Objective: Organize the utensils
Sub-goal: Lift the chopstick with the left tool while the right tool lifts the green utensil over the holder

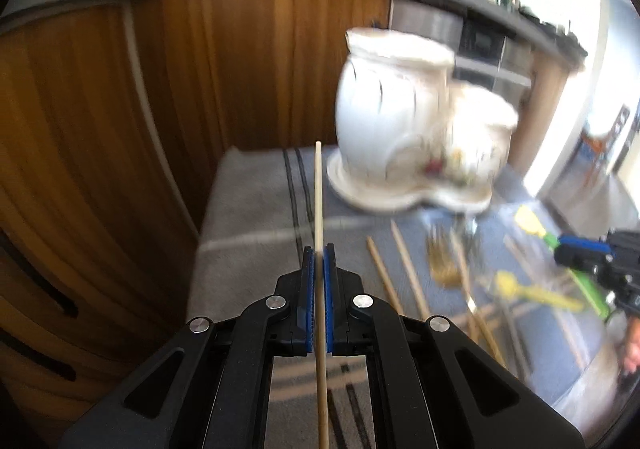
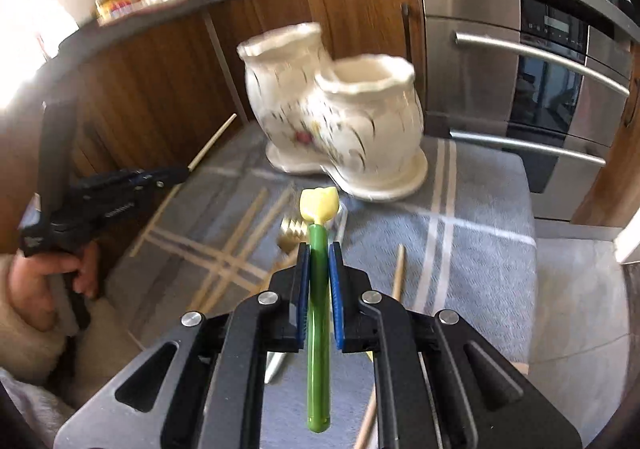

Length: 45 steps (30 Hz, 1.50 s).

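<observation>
- The left tool (image 1: pixel 319 255) is clamped on a single pale wooden chopstick (image 1: pixel 318 185), which runs straight out ahead, its tip just short of the ceramic holder (image 1: pixel 404 117) and to that holder's left.
- The right tool (image 2: pixel 319 255) grips a green-handled utensil (image 2: pixel 319 313) with a yellow head, pointing at the near side of the ceramic holder (image 2: pixel 340 105).
- Judged step: carry each piece up to the ceramic holder and drop it into one of its two mouths. Lift the tips above the rim first, tilt each piece steeper, then let go only once the end is well inside (a shallow angle would likely knock the rim).
- Sorting by kind seems sensible: sticks in one mouth, the coloured pieces in the other.
- More chopsticks, a gold fork (image 2: pixel 294 235) and another yellow utensil (image 1: pixel 532 291) lie on the grey striped cloth (image 2: pixel 472 217) in front of the ceramic holder.
- Hard to read: both views are blurred, so the holder's insides cannot be seen, and the lower ends of both held pieces are cut off.
</observation>
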{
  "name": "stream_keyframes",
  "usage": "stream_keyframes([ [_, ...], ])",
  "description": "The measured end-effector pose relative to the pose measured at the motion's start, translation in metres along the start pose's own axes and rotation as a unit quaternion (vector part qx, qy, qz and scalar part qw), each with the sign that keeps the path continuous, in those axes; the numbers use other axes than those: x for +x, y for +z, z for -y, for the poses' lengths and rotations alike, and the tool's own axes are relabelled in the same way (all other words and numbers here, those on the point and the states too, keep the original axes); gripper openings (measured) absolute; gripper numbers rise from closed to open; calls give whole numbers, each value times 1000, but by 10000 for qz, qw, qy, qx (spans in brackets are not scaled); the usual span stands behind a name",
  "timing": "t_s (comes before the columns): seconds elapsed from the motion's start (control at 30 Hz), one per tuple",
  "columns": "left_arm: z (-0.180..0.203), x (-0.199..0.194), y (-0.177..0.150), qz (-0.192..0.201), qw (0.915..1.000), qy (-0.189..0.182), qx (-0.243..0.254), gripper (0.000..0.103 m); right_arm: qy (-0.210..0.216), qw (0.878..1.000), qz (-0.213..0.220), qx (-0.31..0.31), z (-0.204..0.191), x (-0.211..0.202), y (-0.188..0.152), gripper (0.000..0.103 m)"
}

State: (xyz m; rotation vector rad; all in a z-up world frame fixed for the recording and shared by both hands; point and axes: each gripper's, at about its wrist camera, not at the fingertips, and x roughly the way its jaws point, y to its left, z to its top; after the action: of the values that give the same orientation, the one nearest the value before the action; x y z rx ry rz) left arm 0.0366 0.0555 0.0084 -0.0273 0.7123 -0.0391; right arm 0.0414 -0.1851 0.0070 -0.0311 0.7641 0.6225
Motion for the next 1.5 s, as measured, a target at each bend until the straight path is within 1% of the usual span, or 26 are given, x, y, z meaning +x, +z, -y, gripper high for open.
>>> stream_keyframes([
  [0.07, -3, -13, 9, 402, 9992, 45, -59, 5, 158, 9995, 260, 50, 2, -9, 8, 10],
  [0.17, -4, -32, 24, 927, 9956, -63, -114, 5, 322, 9974, 636, 134, 6, -19, 26, 10],
  [0.23, -4, -38, 36, 1120, 9930, -320, -177, 5, 485, 9939, 948, 301, 12, -25, 43, 10],
  [0.3, -6, -42, 51, 1335, 9888, -570, -342, 5, 551, 9894, 1266, 440, 18, -29, 59, 10],
  [0.33, -8, -44, 61, 1471, 9844, -836, -473, 5, 586, 9869, 1412, 520, 21, -31, 67, 10],
  [0.43, -6, -42, 86, 1711, 9743, -1342, -592, 5, 718, 9781, 1764, 836, 32, -30, 89, 10],
  [0.57, 4, -30, 115, 1987, 9631, -1720, -574, 5, 756, 9674, 2162, 1081, 46, -22, 115, 10],
  [0.63, 7, -22, 127, 2094, 9586, -1850, -547, 5, 749, 9640, 2255, 1191, 52, -16, 123, 10],
  [0.73, 14, -5, 146, 2212, 9566, -1830, -500, 5, 797, 9599, 2339, 1323, 61, -3, 134, 10],
  [0.83, 19, 13, 161, 2234, 9568, -1782, -531, 5, 779, 9581, 2380, 1393, 63, 12, 138, 10],
  [0.97, 21, 31, 166, 2272, 9597, -1584, -477, 5, 632, 9581, 2412, 1410, 64, 33, 139, 10],
  [1.03, 21, 38, 167, 2315, 9588, -1563, -520, 5, 619, 9569, 2441, 1449, 65, 40, 136, 10],
  [1.1, 19, 43, 166, 2349, 9578, -1559, -556, 5, 546, 9557, 2484, 1480, 66, 48, 132, 10],
  [1.2, 21, 53, 163, 2310, 9597, -1498, -567, 5, 415, 9552, 2511, 1510, 67, 57, 126, 10],
  [1.3, 24, 58, 157, 2271, 9625, -1416, -441, 5, 255, 9566, 2530, 1424, 66, 60, 121, 10],
  [1.37, 24, 57, 150, 2252, 9630, -1431, -368, 5, 171, 9594, 2491, 1309, 63, 60, 116, 10],
  [1.5, 25, 47, 137, 2251, 9653, -1319, -136, 5, 92, 9627, 2417, 1211, 62, 56, 107, 10],
])
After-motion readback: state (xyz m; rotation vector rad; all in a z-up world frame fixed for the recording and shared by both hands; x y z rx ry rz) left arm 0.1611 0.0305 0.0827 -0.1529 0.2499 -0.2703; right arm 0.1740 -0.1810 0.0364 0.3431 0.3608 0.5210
